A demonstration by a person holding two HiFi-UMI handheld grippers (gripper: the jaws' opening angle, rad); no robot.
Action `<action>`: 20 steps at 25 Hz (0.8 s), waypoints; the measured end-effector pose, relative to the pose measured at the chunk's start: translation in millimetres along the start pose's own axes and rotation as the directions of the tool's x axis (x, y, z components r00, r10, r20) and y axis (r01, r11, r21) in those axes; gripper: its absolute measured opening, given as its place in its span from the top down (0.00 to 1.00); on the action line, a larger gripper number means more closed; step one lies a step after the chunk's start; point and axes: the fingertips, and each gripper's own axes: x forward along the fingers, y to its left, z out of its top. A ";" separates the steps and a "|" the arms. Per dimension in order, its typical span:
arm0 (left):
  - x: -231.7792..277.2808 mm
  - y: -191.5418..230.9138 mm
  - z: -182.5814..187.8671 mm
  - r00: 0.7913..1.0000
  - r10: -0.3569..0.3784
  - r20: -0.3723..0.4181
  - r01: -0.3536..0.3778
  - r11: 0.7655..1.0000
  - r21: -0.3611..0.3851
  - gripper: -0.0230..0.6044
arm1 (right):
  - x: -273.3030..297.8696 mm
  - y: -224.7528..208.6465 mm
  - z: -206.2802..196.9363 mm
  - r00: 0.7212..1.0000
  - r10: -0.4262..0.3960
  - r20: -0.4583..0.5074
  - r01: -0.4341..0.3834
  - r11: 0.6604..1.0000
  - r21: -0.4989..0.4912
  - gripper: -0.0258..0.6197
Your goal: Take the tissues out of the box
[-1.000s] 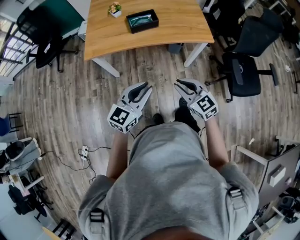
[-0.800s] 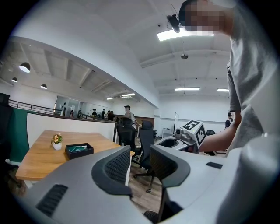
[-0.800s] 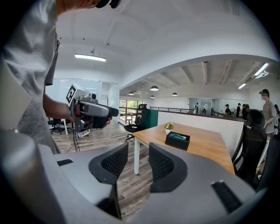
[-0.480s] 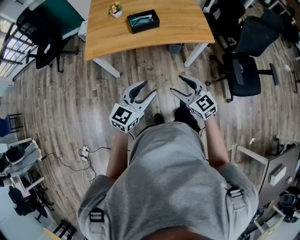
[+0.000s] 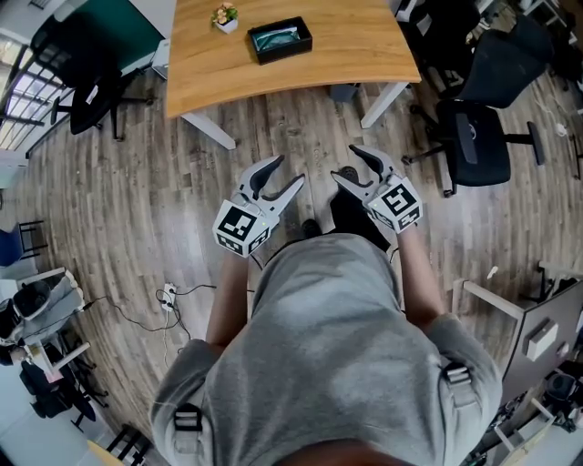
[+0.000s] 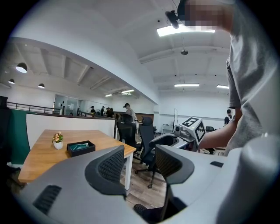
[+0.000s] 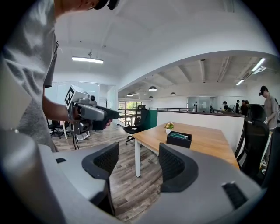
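A black open-top tissue box [image 5: 283, 39] with teal tissues inside sits on the wooden table [image 5: 346, 45], far ahead of both grippers. The box also shows in the left gripper view [image 6: 81, 148] and the right gripper view [image 7: 179, 139]. My left gripper [image 5: 287, 175] and right gripper [image 5: 348, 165] are held side by side in front of my body, above the wood floor, well short of the table. Both pairs of jaws are opening, and nothing is between them. The left gripper's pads [image 6: 111, 164] and the right gripper's pads [image 7: 171, 165] are bare.
A small potted plant [image 5: 223, 18] stands left of the box. Black office chairs stand at the right [image 5: 474, 136] and far left [image 5: 91, 91] of the table. A power strip with cables [image 5: 164, 296] lies on the floor at the left. People stand far off [image 6: 128, 111].
Both grippers' jaws have spread from nearly shut to wide apart. The grippers have stayed in about the same place in front of my body.
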 end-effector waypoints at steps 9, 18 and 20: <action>14.4 34.6 -0.3 0.999 0.041 -0.017 -0.041 0.999 0.000 0.60 | 35.5 -34.1 16.1 0.999 0.027 0.021 -0.026 0.999 -0.022 0.50; 46.7 68.1 13.1 0.998 0.057 -0.033 -0.057 0.998 -0.002 0.60 | 62.1 -76.7 26.1 0.998 0.054 0.016 -0.054 0.998 -0.029 0.50; 55.3 74.0 15.3 0.998 0.057 -0.040 -0.057 0.998 -0.005 0.60 | 66.4 -86.9 28.4 0.998 0.060 0.012 -0.059 0.998 -0.030 0.50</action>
